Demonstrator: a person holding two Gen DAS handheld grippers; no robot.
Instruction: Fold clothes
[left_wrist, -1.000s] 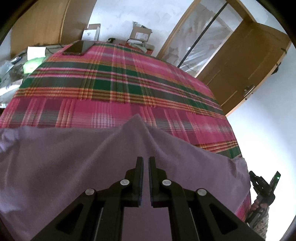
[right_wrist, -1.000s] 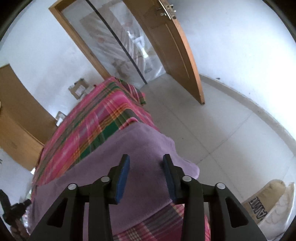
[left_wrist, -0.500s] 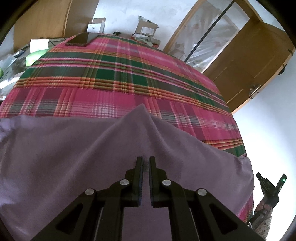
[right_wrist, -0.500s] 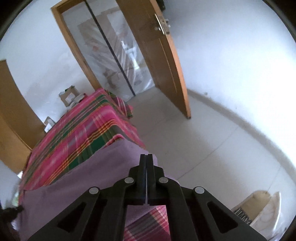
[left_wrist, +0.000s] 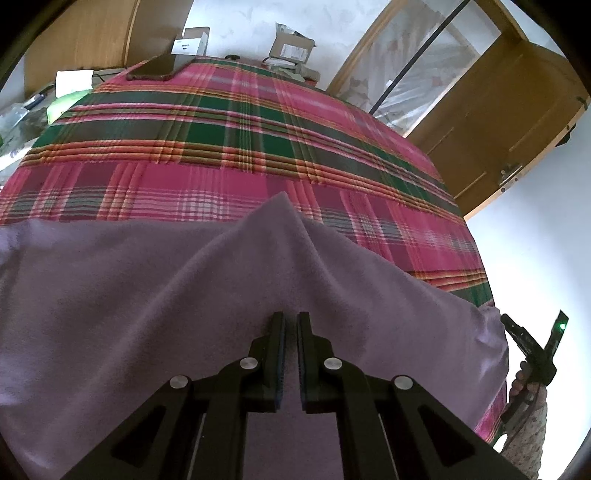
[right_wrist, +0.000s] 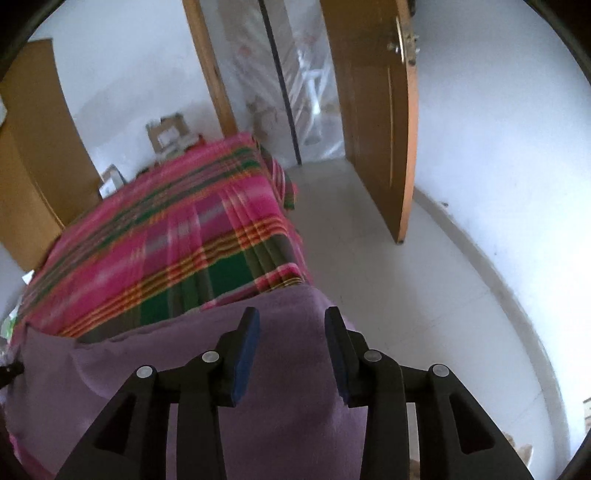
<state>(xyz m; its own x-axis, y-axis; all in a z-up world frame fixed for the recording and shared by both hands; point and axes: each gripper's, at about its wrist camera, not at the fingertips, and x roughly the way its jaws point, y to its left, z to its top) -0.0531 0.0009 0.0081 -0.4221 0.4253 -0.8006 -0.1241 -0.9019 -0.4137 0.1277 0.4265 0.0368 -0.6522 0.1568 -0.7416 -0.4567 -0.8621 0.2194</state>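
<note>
Cloth (left_wrist: 147, 314), a purple piece, lies across the near end of the plaid bed (left_wrist: 240, 147). Left gripper (left_wrist: 290, 325) is clamped on a raised pinch of it, tenting a ridge. Right gripper (right_wrist: 291, 325) has just been opening; its jaws stand apart over the cloth's corner at the bed edge, pads not pressing. Risk: with only one side held, a left pull likely drags the cloth askew, and the free corner may slide off toward the floor (right_wrist: 369, 258).
</note>
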